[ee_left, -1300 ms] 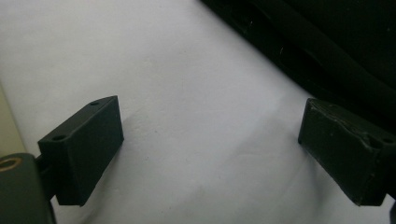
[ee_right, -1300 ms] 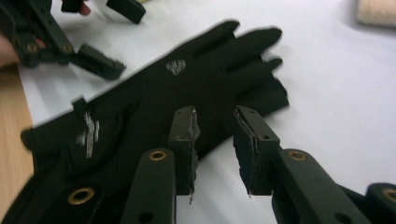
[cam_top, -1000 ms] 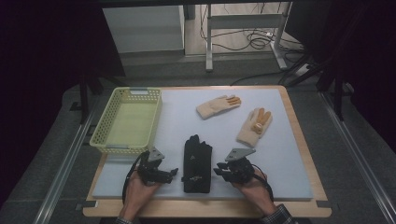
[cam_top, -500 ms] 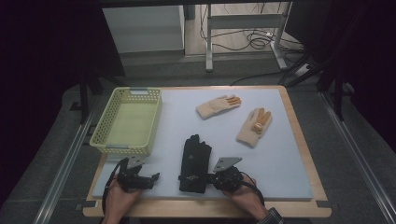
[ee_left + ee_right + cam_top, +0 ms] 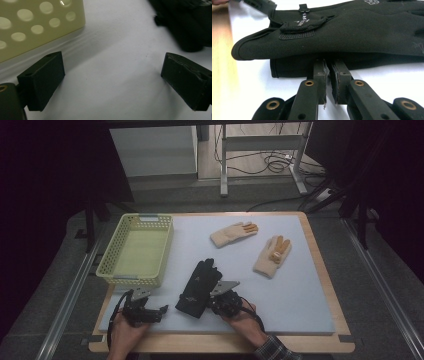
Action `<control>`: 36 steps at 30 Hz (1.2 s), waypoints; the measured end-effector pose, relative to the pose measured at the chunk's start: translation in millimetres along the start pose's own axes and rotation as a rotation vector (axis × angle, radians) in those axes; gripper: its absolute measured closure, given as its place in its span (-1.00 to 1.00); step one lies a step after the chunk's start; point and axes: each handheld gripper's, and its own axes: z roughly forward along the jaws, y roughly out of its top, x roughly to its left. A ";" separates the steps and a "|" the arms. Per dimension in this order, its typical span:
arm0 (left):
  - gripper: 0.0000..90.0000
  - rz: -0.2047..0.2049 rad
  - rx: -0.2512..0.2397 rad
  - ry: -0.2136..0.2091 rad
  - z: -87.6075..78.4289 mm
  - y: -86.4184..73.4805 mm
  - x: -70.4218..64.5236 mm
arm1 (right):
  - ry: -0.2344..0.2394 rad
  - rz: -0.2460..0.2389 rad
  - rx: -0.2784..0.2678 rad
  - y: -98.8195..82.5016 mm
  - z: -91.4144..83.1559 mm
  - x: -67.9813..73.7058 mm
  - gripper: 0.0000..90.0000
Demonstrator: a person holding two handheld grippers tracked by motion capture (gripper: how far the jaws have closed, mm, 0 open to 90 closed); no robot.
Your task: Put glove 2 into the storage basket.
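Observation:
A pair of black gloves lies stacked on the pale mat, tilted with the cuffs toward the front left. My right gripper is at their right edge near the cuffs. In the right gripper view its jaws have just been closing and stand almost together, pinching the edge of the lower black glove under the upper one. My left gripper rests low on the mat left of the gloves. Its jaws are wide apart over bare mat, with the black gloves beyond them.
A yellow-green perforated basket stands at the left of the mat, and its wall is close ahead of my left gripper. Two beige gloves lie at the back right. The wooden table edge borders the mat.
The left hand has drawn back to the left, away from the black gloves. The right hand has moved left, and the gloves have swung from straight to tilted, cuffs shifted left.

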 end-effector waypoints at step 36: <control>-0.88 -0.007 -0.015 0.008 -0.1 -1.8 -2.0 | -0.232 0.099 -0.005 -45.6 -82.6 -73.1 -0.20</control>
